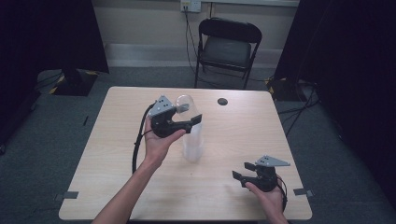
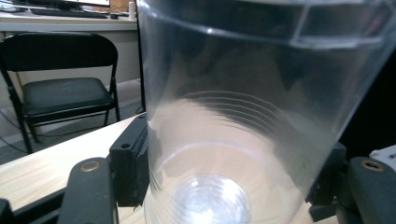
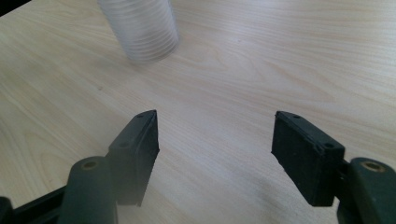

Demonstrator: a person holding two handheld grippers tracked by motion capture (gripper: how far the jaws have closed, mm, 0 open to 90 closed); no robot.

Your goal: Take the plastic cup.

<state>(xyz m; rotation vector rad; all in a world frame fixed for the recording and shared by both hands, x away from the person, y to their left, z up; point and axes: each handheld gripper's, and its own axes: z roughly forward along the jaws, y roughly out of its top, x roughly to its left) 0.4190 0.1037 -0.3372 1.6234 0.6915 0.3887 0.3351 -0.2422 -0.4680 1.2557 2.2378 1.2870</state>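
Wooden surface (image 1: 224, 186), pale grain, fills centre of the high view. Black folding chair (image 1: 227, 46) beyond its far edge, top centre. Small dark round disc (image 1: 222, 101) on the surface, upper centre right.

Clear plastic cup stack (image 1: 192, 135) stands upright mid-frame, base on the surface; its ridged lower part sits upper left in the right gripper view.

Left gripper (image 1: 180, 119), held in the left hand (image 1: 158, 144), centre-left: fingers (image 2: 133, 168) pinching the clear cup on both sides near its upper part.

Right gripper (image 1: 243, 171), lower right, in the right hand (image 1: 268, 198): fingers (image 3: 140, 149) spread wide, nothing between them, well apart from the cup stack.
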